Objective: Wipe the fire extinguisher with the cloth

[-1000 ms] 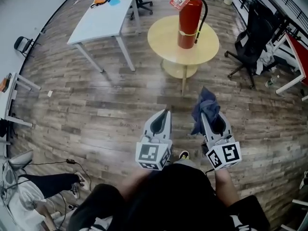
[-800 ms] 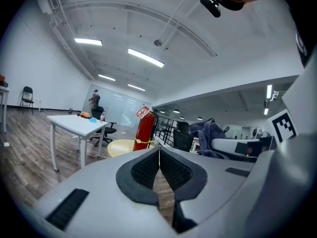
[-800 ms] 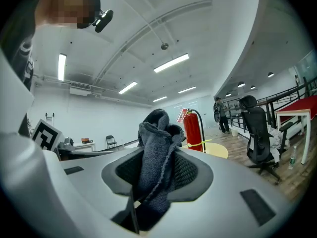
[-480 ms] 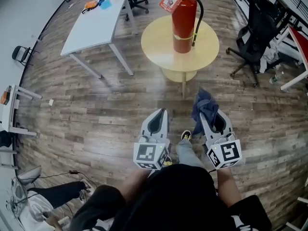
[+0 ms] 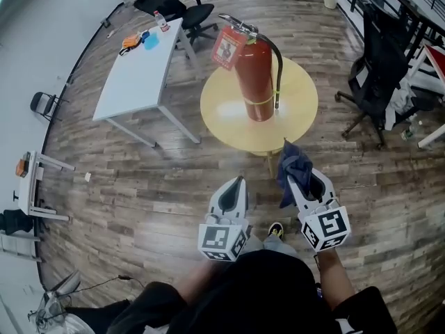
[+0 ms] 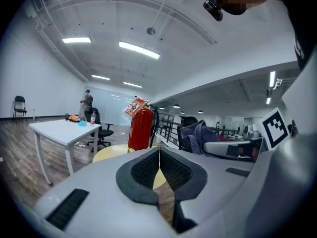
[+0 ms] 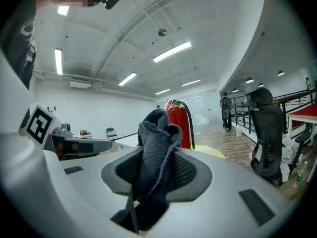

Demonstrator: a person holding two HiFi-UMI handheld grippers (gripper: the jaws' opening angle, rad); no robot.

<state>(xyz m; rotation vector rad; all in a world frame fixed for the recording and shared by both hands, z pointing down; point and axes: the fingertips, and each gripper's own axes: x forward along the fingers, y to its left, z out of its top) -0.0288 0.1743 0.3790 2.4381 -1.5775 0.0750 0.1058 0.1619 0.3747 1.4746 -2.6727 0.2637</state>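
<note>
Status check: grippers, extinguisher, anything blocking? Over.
Right gripper shut on dark blue cloth; left gripper shut, empty. Red fire extinguisher upright on round yellow table, untouched. No obstruction seen.

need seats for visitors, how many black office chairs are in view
2: one office chair beyond the white table, a second office chair right of the round table. More may be hidden.

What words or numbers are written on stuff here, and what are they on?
No text here can be read.
On the red-and-white paper tag hanging from the red fire extinguisher: there is print, but it is too small and blurred to read.
On the black-and-white square markers: patterns only, no letters or numbers.
</note>
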